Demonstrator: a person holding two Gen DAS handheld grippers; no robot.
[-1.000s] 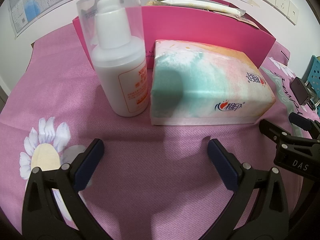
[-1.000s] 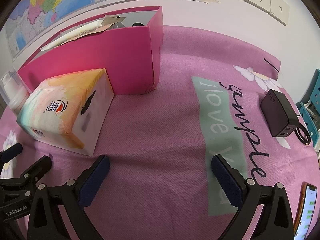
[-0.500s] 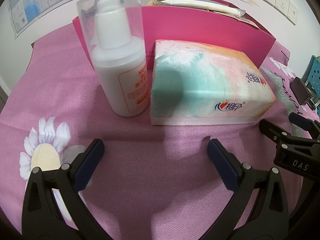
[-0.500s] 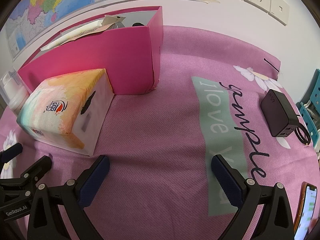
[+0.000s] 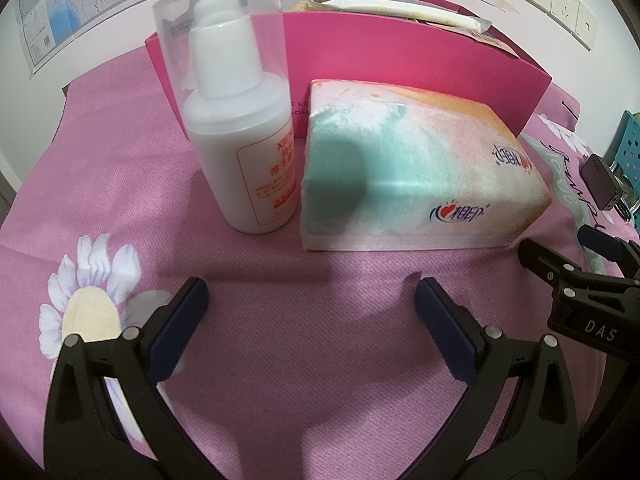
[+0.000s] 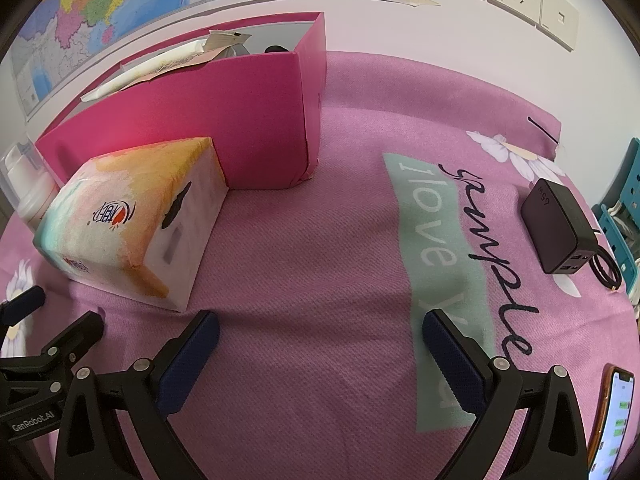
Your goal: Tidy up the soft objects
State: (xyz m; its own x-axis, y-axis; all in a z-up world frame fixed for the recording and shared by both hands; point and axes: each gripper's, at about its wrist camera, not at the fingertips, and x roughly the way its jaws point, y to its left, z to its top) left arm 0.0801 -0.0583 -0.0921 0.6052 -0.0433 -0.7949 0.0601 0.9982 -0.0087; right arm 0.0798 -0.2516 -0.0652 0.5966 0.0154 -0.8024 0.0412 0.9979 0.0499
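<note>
A surface covered by a pink cloth [image 5: 280, 340] printed with white daisies. At the far left stands a white pump bottle [image 5: 244, 152] with a clear cap, upright, orange lettering on its label. Just beside it on the right lies a soft pack of tissues [image 5: 420, 184], pastel green, pink and orange, flat on the cloth; whether bottle and pack touch is unclear. Directly behind both stands a bright pink box [image 5: 400, 56], open at the top, with a long white wrapped packet [image 5: 404, 10] resting across its rim.

In the foreground, the left gripper [image 5: 310, 304] hovers above bare cloth in front of the tissues, its blue-padded fingers spread wide, holding nothing. To its right, the right gripper [image 6: 320, 332] is likewise spread wide and empty, with the tissue pack ahead on its left side.

Further right, a black charger [image 6: 560, 224] with a cable lies on the cloth, and a phone [image 6: 612, 420] with a lit screen sits at the near right edge.
</note>
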